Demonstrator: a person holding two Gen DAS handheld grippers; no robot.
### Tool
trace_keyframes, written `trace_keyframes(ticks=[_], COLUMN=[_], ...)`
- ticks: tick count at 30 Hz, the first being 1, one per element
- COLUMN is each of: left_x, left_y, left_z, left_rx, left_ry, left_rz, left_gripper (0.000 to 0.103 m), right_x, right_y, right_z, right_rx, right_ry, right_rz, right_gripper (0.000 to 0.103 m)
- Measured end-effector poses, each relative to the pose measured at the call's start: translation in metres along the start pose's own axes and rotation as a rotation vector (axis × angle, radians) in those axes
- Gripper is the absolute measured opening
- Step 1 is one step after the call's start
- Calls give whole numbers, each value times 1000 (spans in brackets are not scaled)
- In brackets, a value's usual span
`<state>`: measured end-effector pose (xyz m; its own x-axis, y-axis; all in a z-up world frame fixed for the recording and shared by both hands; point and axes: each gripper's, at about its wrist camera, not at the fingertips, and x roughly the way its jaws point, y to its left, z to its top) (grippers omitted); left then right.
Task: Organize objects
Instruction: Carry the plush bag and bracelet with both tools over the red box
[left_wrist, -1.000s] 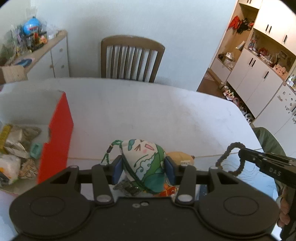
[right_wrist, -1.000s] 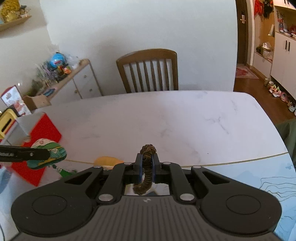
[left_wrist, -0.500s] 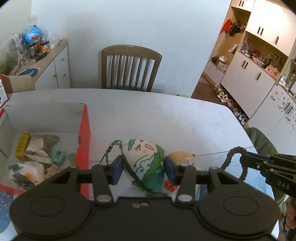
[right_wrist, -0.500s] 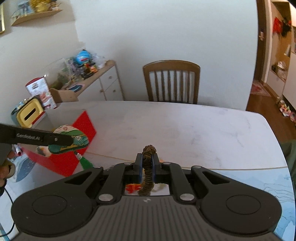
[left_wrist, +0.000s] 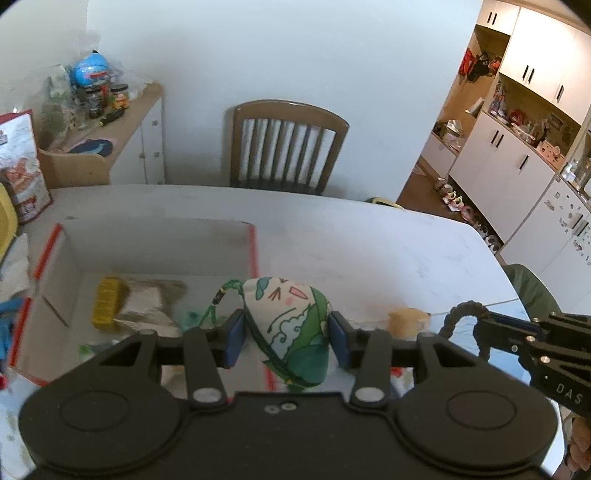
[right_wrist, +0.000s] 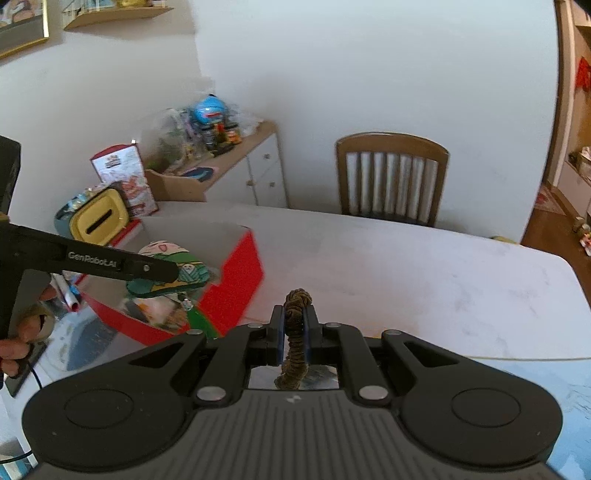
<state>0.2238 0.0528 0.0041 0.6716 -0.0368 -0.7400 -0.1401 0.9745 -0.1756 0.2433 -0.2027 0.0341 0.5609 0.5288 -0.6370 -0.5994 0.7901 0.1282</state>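
Both fingers clamp: left on green-white printed pouch (left_wrist: 291, 328), right on brown braided cord (right_wrist: 295, 332).

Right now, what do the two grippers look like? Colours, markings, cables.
Both are matte black with blue finger pads. The left gripper shows silver pivot screws and white "GenRobot.AI" lettering, with a thin black cable below the hand. The right gripper has a ribbed body and white "DAS" lettering.

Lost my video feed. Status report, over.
Left gripper shut on printed pouch, held above red box. Right gripper shut on braided cord. Nothing blocking the box.
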Motion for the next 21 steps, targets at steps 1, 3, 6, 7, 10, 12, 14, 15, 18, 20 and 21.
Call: trace_keyframes(ticks=[1, 3, 6, 7, 10, 12, 14, 15, 18, 20, 21], left_x=[-2, -6, -8, -9, -10, -10, -9, -7, 0, 7, 11], left_y=[7, 21, 43, 49, 69, 81, 96, 102, 118, 130, 136], left_z=[2, 5, 8, 9, 12, 16, 20, 23, 27, 30, 31], left_rx=[3, 5, 5, 5, -1, -1, -7, -11, 6, 9, 5], left_ry=[-4, -7, -11, -13, -17, -20, -23, -23, -33, -26, -22], left_rz=[4, 8, 18, 21, 27, 35, 44, 48, 90, 111, 119], left_gripper=[46, 46, 46, 46, 46, 46, 46, 46, 46, 46, 46], right_x=[3, 9, 20, 24, 36, 44, 55, 60, 81, 94, 102], right_y=[8, 24, 48, 56, 77, 91, 105, 110, 127, 135, 139], right_z=[3, 10, 19, 21, 29, 33, 38, 40, 46, 46, 47], right_rx=[-6, -14, -28, -31, -42, -53, -67, -73, -80, -93, -98], right_ry=[-4, -9, -15, -15, -14, -14, -11, -10, 8, 15, 23], right_rz=[3, 8, 15, 18, 25, 32, 33, 35, 41, 35, 31], right_gripper=[9, 9, 9, 9, 9, 9, 9, 9, 9, 9, 9])
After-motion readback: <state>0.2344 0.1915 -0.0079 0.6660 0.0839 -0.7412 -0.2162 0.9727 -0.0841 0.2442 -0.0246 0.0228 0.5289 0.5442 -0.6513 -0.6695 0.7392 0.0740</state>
